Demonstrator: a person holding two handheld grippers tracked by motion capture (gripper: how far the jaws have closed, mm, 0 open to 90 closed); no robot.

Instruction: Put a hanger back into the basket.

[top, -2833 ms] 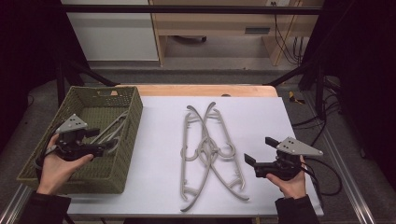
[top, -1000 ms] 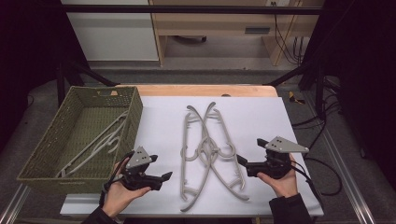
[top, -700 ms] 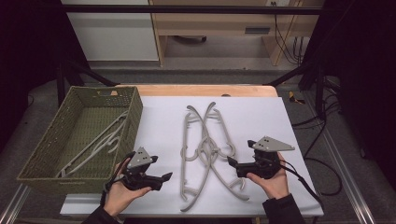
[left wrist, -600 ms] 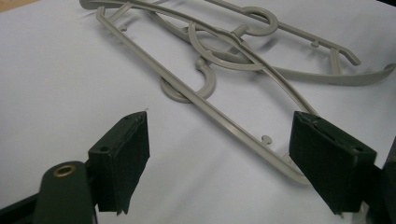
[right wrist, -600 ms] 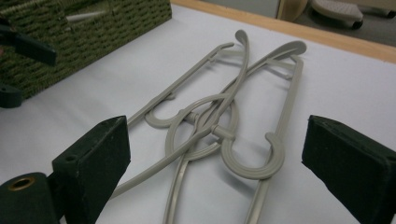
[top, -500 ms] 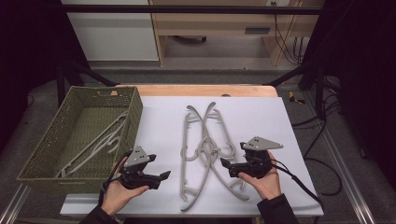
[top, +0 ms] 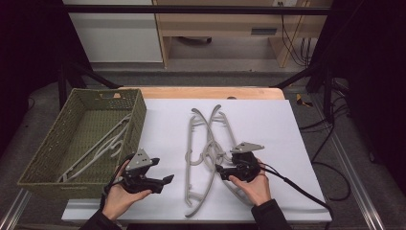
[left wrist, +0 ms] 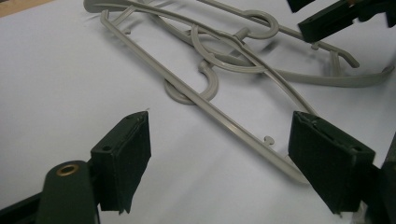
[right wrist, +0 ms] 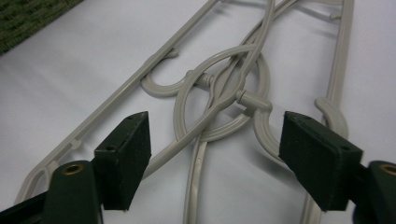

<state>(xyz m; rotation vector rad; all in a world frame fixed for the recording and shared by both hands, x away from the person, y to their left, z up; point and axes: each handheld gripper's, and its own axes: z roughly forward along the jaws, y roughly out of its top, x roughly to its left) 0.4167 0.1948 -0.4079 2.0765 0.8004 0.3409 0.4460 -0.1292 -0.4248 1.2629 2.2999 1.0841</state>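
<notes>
From the high view, my right claw [top: 219,168] has slid in from the right side of the white worktop [top: 268,120] since a second ago and now sits at the tangle of grey plastic coat hangers [top: 207,153]; my left claw [top: 168,179] has stayed where it was near the front edge, just left of the hangers. I count three hangers in the heap on the worktop, though the overlap makes that uncertain. At least two more grey hangers [top: 103,148] lie in the one olive-green woven basket [top: 48,158] at the left. I count two claws, one in each hand. I can read no writing or label anywhere.

In the left gripper view, my left claw [left wrist: 219,154] stands spread above the white sheet, nothing between its pads, the nearest hanger bar running just past its far pad.

In the right gripper view, my right claw [right wrist: 215,154] has just been closing but is still spread. The looped hooks of the tangled hangers [right wrist: 224,93] lie just ahead of its pads, which press on nothing.
</notes>
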